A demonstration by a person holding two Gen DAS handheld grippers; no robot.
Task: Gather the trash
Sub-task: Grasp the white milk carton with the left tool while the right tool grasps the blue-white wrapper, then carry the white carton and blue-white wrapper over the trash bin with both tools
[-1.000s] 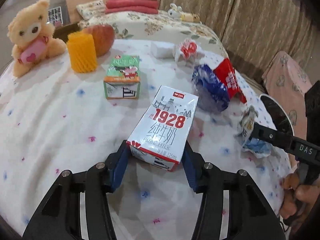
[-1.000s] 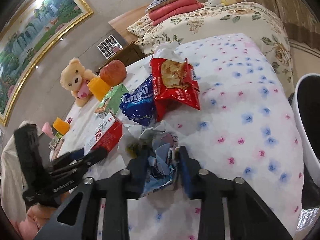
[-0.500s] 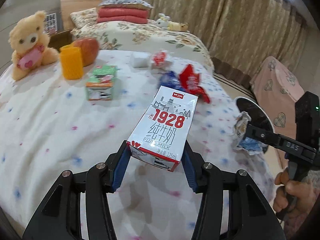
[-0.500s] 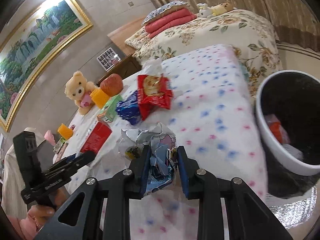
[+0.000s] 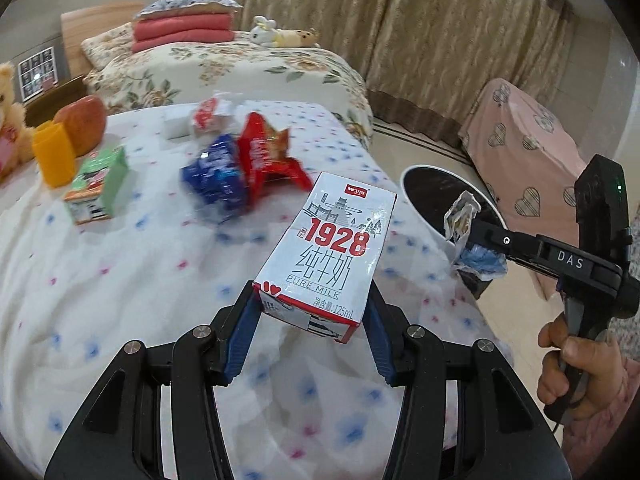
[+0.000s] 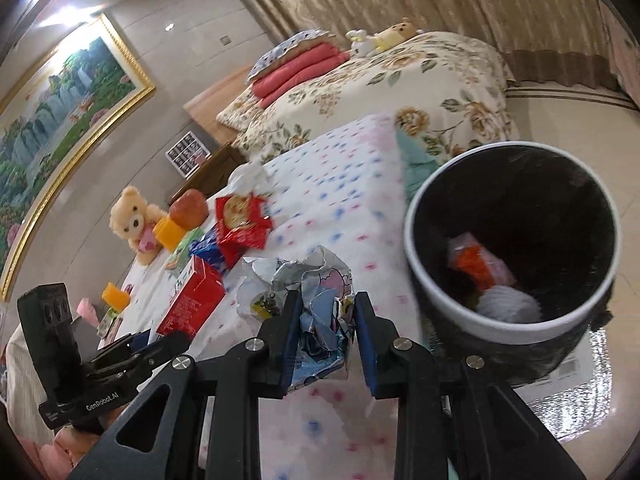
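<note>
My left gripper [image 5: 314, 322] is shut on a white and red "1928" milk carton [image 5: 330, 248], held above the dotted bedspread [image 5: 120, 280]. My right gripper [image 6: 326, 322] is shut on a crumpled silver and blue wrapper [image 6: 316, 300], held left of the black-lined white trash bin [image 6: 508, 320]. In the left wrist view the right gripper [image 5: 476, 242] and wrapper [image 5: 464, 220] hang over the bin's rim [image 5: 416, 170]. The bin holds orange and white trash [image 6: 480, 264]. A blue bag [image 5: 216, 176], a red snack bag [image 5: 264, 156] and a green carton [image 5: 100, 188] lie on the bedspread.
A teddy bear [image 6: 134, 224], an orange cup [image 5: 54, 156] and an apple-shaped object [image 5: 84, 122] stand at the bed's far left. A second floral bed [image 5: 240, 68] lies behind. A pink covered seat [image 5: 524, 148] stands beyond the bin, with tiled floor between.
Both grippers have moved right toward the bin with their loads. The bin has grown larger in the right wrist view, and the bedspread items have slid left.
</note>
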